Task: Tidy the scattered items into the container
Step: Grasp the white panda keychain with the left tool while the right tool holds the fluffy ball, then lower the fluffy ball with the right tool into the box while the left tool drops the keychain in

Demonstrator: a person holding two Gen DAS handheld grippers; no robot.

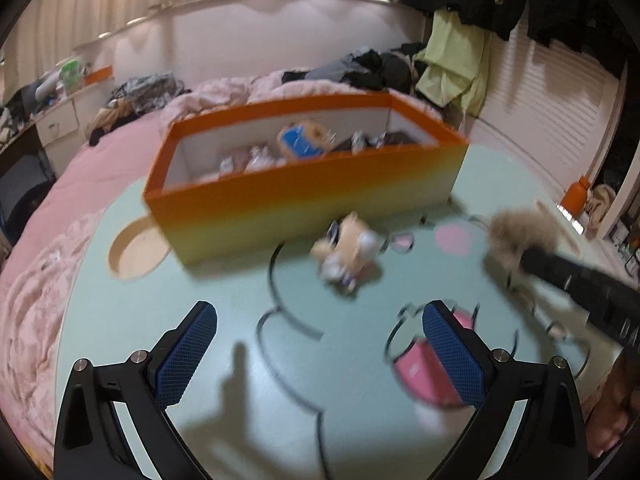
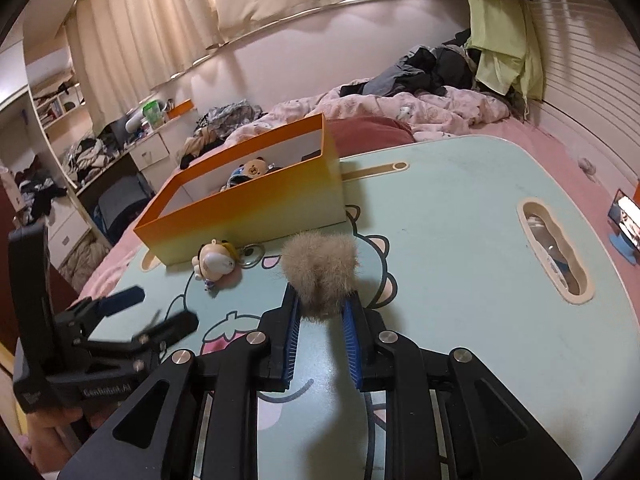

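The right gripper (image 2: 320, 312) clamped a beige pompom (image 2: 318, 270). The left gripper (image 1: 320, 356) stood wide open, empty, with a plush keychain (image 1: 348, 254) at its 12 o'clock beside the orange box (image 1: 308, 196).

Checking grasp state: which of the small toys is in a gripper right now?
The fluffy beige pompom, clamped by the right gripper. The doll keychain lies free on the table; the rest sit in the orange box.
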